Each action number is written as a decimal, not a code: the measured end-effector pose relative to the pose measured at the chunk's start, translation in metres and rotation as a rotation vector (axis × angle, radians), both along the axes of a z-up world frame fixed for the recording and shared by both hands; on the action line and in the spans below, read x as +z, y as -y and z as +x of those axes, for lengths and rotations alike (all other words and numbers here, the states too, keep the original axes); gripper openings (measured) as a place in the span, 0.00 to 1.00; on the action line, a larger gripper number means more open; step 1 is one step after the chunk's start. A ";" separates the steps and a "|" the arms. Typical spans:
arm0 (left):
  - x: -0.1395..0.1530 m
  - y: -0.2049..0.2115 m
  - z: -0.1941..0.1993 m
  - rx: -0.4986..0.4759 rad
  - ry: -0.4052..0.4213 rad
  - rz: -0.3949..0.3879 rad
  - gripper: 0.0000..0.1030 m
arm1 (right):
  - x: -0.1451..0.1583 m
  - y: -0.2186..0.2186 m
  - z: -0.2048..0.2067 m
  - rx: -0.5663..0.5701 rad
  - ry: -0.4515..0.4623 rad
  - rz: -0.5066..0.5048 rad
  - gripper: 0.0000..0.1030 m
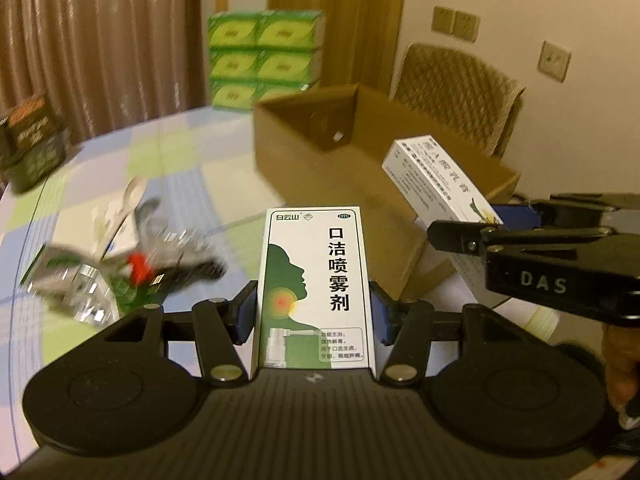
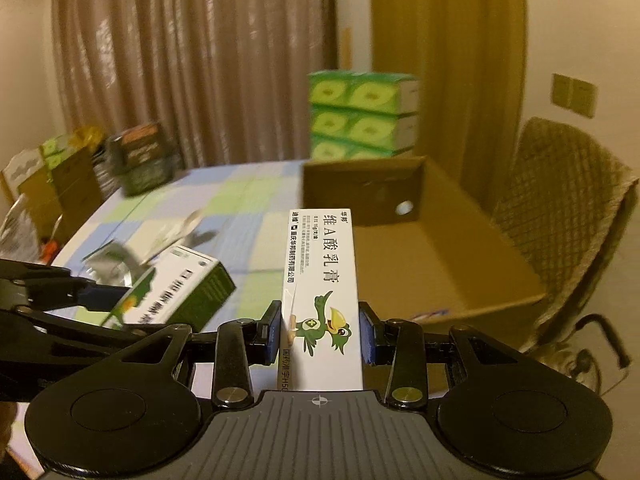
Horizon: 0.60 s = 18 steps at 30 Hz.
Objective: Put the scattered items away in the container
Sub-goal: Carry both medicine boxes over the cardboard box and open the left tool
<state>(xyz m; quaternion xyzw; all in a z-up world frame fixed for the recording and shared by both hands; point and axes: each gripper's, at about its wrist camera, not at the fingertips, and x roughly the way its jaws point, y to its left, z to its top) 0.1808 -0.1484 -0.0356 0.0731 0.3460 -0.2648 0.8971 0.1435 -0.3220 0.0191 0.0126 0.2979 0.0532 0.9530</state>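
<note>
A green-and-white throat-spray carton (image 1: 314, 288) is clamped in the left gripper (image 1: 314, 312), a narrow white ointment carton (image 2: 322, 300) in the right gripper (image 2: 320, 336); both are held lifted, seemingly for carrying to the open brown cardboard box (image 1: 280, 152) at upper centre-right.

Cream box (image 2: 320, 304) between right tongs (image 2: 320, 338)

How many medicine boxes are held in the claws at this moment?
2. The white-and-green cardboard throat-spray box sits in the left claw; the narrow white cardboard ointment box with a green bird sits in the right claw. More boxes may lie blurred on the table.
</note>
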 end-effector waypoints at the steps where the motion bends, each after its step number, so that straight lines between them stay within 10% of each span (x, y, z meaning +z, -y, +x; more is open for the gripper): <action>1: 0.005 0.007 0.003 -0.008 0.007 -0.007 0.49 | 0.002 0.008 0.005 -0.014 0.004 -0.007 0.34; 18: 0.019 0.093 0.069 -0.056 0.012 -0.072 0.49 | -0.003 0.072 0.067 -0.063 -0.039 -0.020 0.34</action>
